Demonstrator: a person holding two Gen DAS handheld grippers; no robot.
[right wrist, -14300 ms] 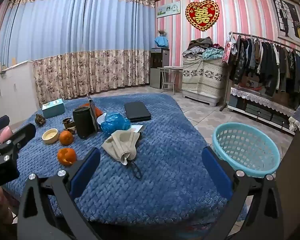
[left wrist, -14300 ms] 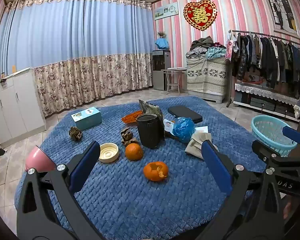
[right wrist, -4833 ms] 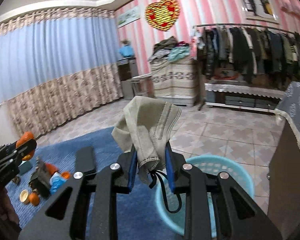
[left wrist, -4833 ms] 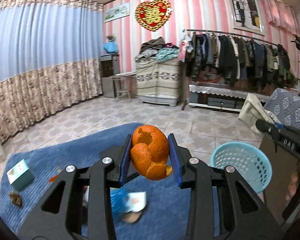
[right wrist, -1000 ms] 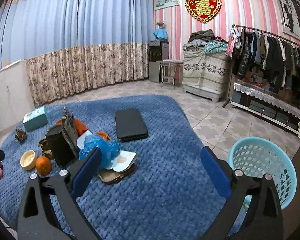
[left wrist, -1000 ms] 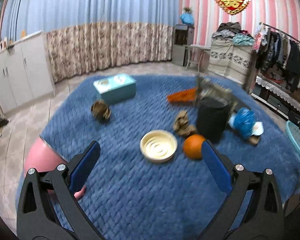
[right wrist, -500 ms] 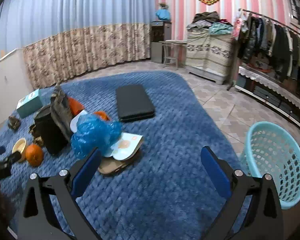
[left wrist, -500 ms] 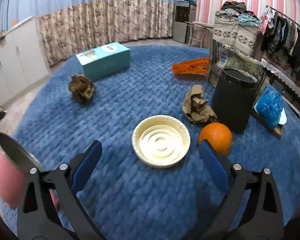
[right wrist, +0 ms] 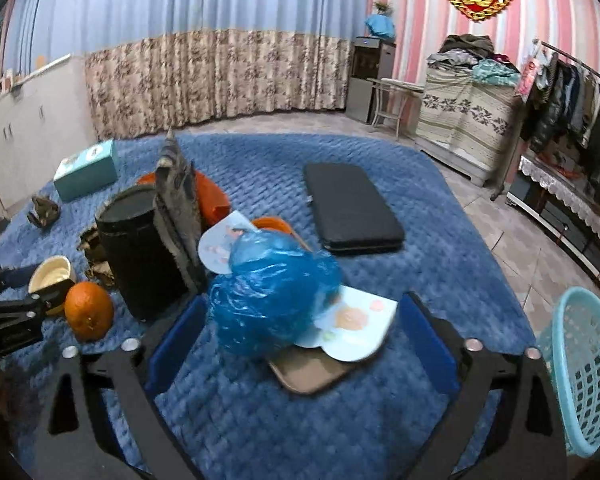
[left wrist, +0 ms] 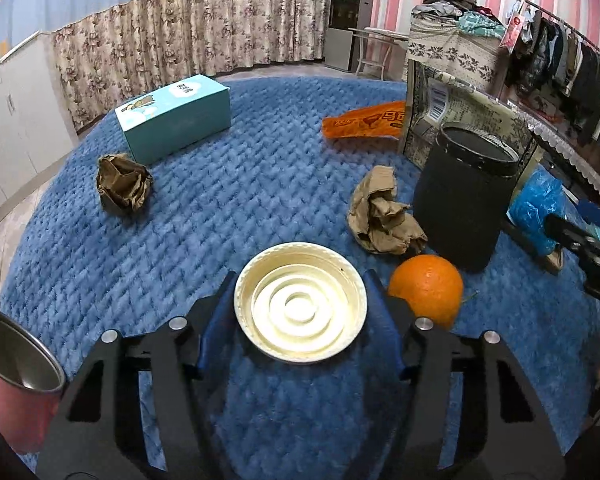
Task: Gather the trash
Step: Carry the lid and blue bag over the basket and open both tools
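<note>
The left gripper [left wrist: 300, 304] has its blue fingers [left wrist: 216, 320] closed in against either side of a cream ribbed lid [left wrist: 300, 302], which lies on the blue rug [left wrist: 220, 200]; the pads appear to touch its rim, though the contact itself is hidden behind the lid's edge. Just right of the lid sits a whole orange [left wrist: 426, 290], with a crumpled brown paper [left wrist: 382, 216] behind it and a black canister [left wrist: 466, 196] right of that. Far left of the lid, another paper wad [left wrist: 122, 182] lies before a teal box [left wrist: 176, 116]. A pink cup [left wrist: 12, 380] is cut off at the frame's left edge.

The right gripper [right wrist: 300, 336] stands wide apart, its fingers [right wrist: 176, 336] flanking a crumpled blue plastic bag [right wrist: 272, 296] without clearly gripping it; the picture is blurred here. The bag rests on a pale card [right wrist: 352, 324] over a brown tray [right wrist: 308, 372]. Only this view shows the black flat case [right wrist: 350, 208] behind the bag and the light blue basket [right wrist: 584, 372] far right, partly cut off. In the left view the bag is mostly hidden behind the canister.
</note>
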